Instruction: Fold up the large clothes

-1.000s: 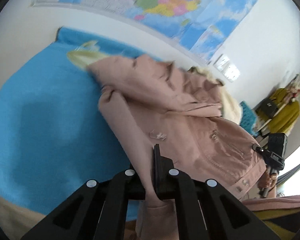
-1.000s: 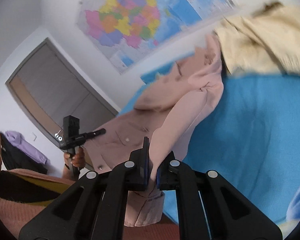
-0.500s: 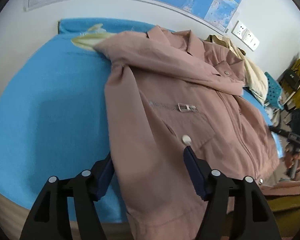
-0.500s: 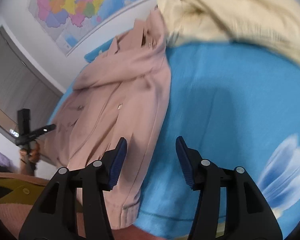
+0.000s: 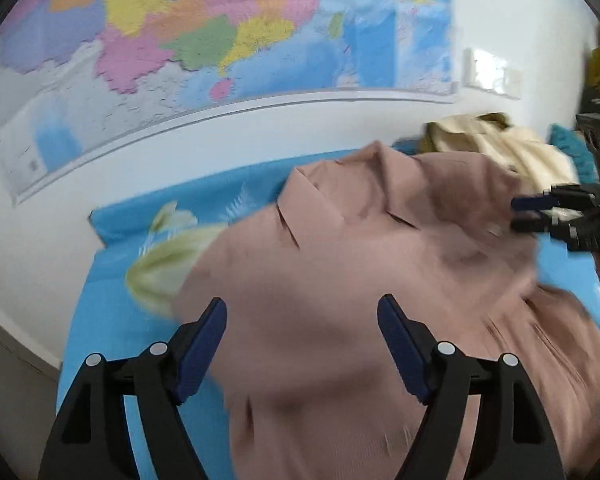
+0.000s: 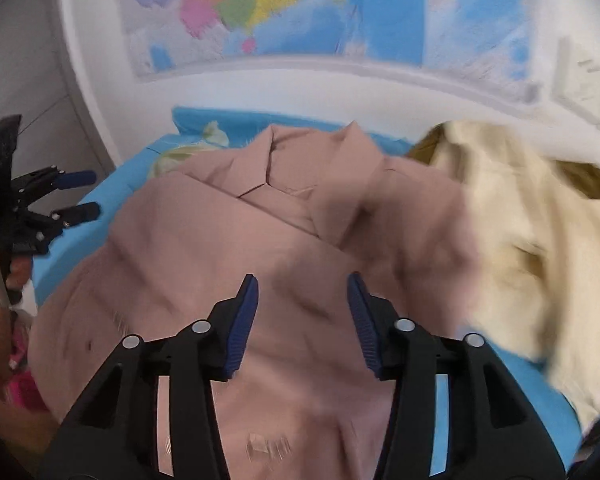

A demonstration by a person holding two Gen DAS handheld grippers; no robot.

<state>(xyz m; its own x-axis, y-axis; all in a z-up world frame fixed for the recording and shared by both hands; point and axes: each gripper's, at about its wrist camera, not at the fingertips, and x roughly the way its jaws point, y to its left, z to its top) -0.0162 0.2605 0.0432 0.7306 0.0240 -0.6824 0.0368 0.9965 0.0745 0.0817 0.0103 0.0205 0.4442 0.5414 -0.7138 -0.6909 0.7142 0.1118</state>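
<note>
Two tongs: both stand released above the garment, nothing between their pads.
Left gripper (image 5: 302, 338): its jaws have just been opening and gape wide over the left shoulder of the dusty-pink collared cloth jacket (image 5: 360, 280).
Pink jacket: lies spread front-up on the bright blue printed bedsheet (image 5: 100, 320), collar toward the wall, its right edge against the cream fleecy garment (image 6: 520, 220).
Right gripper (image 6: 302, 318): its jaws have just been narrowing a little yet stay apart, over the jacket's chest below the collar.
Step in hand: I judge the sleeves are laid in and the tongs are moving to a fresh hold.
Next move: likely calls for pinching matching points near the shoulders or the hem, evenly.
Change: a second ago each clenched a pink sleeve; both are now dropped.
</note>
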